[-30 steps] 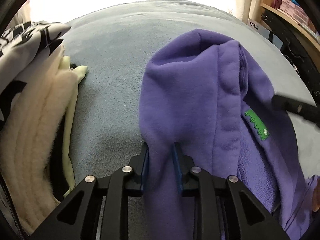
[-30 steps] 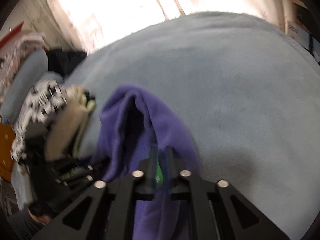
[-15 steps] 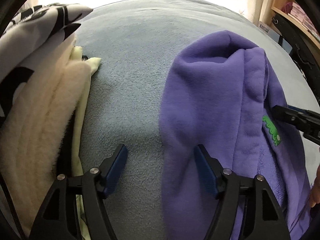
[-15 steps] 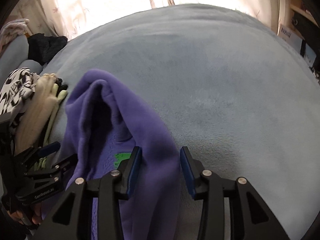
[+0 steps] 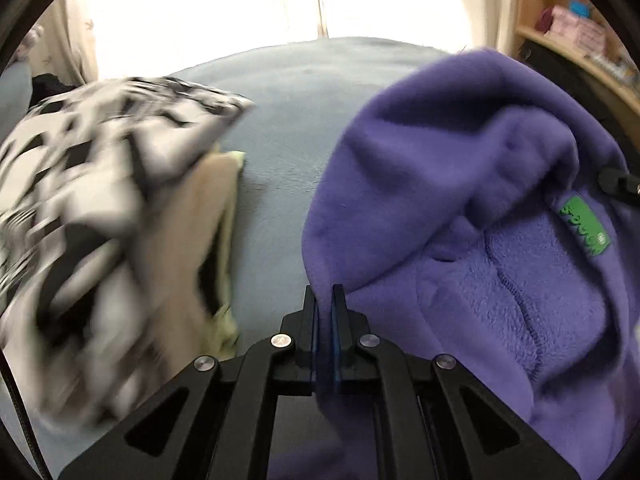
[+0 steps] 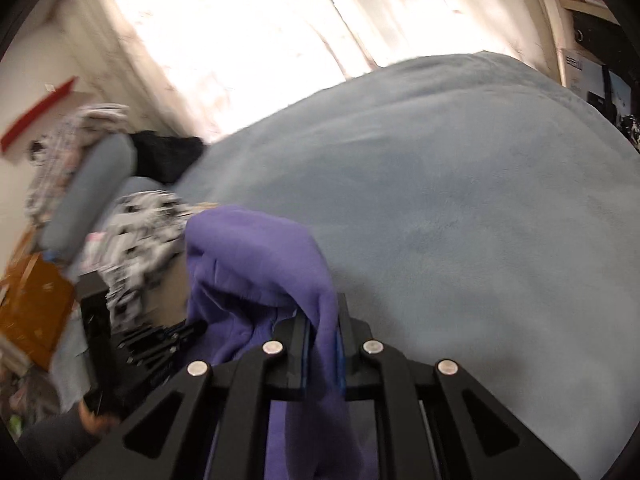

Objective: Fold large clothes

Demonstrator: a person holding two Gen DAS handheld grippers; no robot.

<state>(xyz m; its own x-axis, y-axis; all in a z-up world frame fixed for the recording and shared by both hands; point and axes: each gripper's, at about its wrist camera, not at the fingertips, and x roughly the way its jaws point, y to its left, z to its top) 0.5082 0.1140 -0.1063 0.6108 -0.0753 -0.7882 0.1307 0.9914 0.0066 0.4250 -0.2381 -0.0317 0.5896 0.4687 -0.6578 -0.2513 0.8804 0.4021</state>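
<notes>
My left gripper (image 5: 325, 292) holds the purple fleece (image 5: 460, 184) edge tight; my right gripper (image 6: 322, 320) jaws are closing on it.

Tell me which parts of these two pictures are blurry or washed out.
Left wrist view: the black-and-white cloth smears with motion blur, the purple fleece stays fairly sharp, the window is blown out white. Right wrist view: the left-side clutter is streaked, the curtain glares, the blue blanket looks soft.
</notes>
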